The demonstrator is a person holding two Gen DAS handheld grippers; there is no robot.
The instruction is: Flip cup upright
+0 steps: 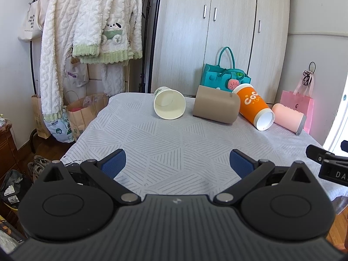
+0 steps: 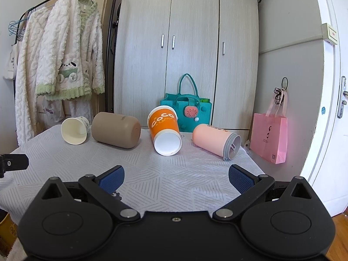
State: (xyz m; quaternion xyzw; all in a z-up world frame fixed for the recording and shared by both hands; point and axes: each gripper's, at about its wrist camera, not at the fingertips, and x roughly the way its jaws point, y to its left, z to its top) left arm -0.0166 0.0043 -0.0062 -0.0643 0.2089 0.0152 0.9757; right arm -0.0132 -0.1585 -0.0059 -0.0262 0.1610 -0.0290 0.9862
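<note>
Hovering level above the table (image 1: 174, 152), left tool (image 1: 178, 163) spread apart, right tool (image 2: 176, 177) likewise, both empty.

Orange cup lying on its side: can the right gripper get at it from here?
Probably yes. The right gripper is open, and only bare tablecloth lies between it and the orange cup.

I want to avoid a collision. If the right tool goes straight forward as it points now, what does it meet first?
Probably the orange cup, lying on its side with its open mouth toward the right tool. The cloth before it looks free, though depth is hard to judge.
</note>
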